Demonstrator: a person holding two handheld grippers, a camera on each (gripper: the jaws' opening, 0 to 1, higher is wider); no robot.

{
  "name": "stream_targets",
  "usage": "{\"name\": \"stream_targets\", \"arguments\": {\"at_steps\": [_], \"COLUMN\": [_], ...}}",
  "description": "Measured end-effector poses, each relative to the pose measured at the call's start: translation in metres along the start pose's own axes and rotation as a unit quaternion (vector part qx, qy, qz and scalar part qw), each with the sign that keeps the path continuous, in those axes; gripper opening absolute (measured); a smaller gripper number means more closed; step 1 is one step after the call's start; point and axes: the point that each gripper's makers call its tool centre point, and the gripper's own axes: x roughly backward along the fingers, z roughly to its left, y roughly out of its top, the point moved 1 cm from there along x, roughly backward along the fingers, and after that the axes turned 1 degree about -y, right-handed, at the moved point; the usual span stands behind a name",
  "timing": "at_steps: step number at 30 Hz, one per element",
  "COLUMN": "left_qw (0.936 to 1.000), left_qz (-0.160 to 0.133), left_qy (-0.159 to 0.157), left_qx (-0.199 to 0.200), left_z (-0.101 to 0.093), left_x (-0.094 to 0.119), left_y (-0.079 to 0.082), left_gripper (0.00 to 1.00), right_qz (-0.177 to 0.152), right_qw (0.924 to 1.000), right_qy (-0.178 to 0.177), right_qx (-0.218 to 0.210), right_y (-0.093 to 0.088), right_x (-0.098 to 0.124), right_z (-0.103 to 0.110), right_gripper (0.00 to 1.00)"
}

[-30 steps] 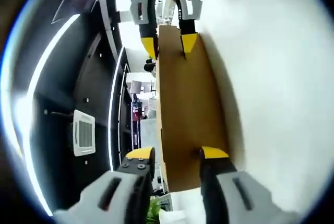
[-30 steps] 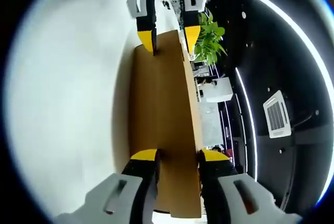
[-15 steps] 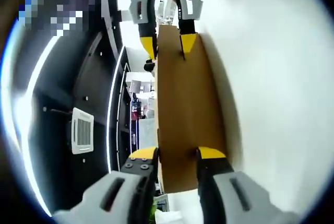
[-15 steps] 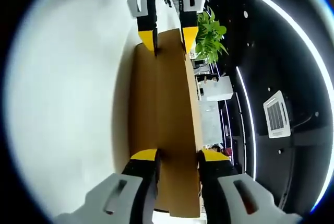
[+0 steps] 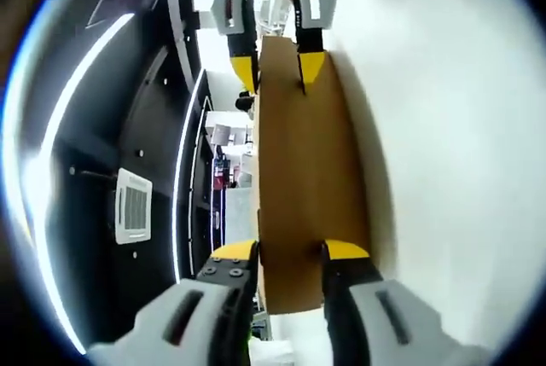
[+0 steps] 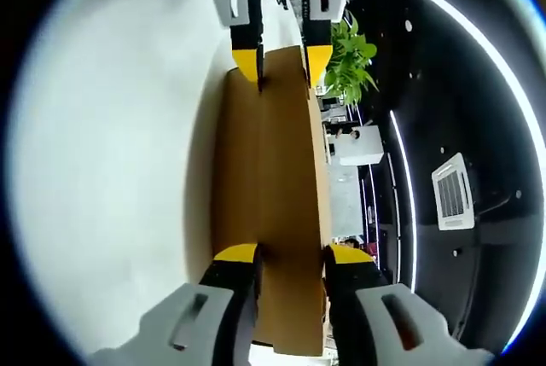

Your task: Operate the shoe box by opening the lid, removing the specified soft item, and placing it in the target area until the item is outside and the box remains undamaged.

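Note:
A flat brown cardboard box lid [image 5: 311, 161] hangs edge-on between my two grippers, one at each short end. In the left gripper view my left gripper [image 5: 290, 252] is shut on the near end of the lid, and the right gripper [image 5: 277, 67] clamps the far end at the top. The right gripper view mirrors this: my right gripper [image 6: 290, 255] is shut on the near end of the lid [image 6: 269, 178], with the left gripper [image 6: 282, 61] on the far end. The box body and the soft item are hidden.
A broad white surface [image 5: 452, 161] lies along one side of the lid. On the other side is a dark ceiling with light strips [image 6: 461, 50] and a square vent [image 5: 132, 206]. A green potted plant [image 6: 350, 63] stands far off.
The left gripper's jaws have drawn slightly closer on the lid's end. Both views have shifted a little; the lid stays held between the two grippers.

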Motion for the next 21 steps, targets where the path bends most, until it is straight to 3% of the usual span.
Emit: {"name": "stream_targets", "arguments": {"at_steps": [6, 12, 21], "left_qw": [0.9999, 1.0, 0.9998], "left_qz": [0.004, 0.002, -0.004], "left_qy": [0.015, 0.0, -0.003], "left_qx": [0.005, 0.01, 0.017], "left_z": [0.0062, 0.0005, 0.0], "left_x": [0.0025, 0.0014, 0.0024], "left_y": [-0.0011, -0.002, -0.003], "left_gripper": [0.39, 0.3, 0.29], "right_qz": [0.0, 0.0, 0.0], "right_qw": [1.0, 1.0, 1.0], "right_qy": [0.001, 0.001, 0.002], "right_qx": [-0.001, -0.002, -0.002], "right_y": [0.0014, 0.0021, 0.0026], "right_x": [0.0006, 0.0011, 0.0013], "right_z": [0.0, -0.0001, -0.0003], "right_gripper": [0.29, 0.29, 0.29]}}
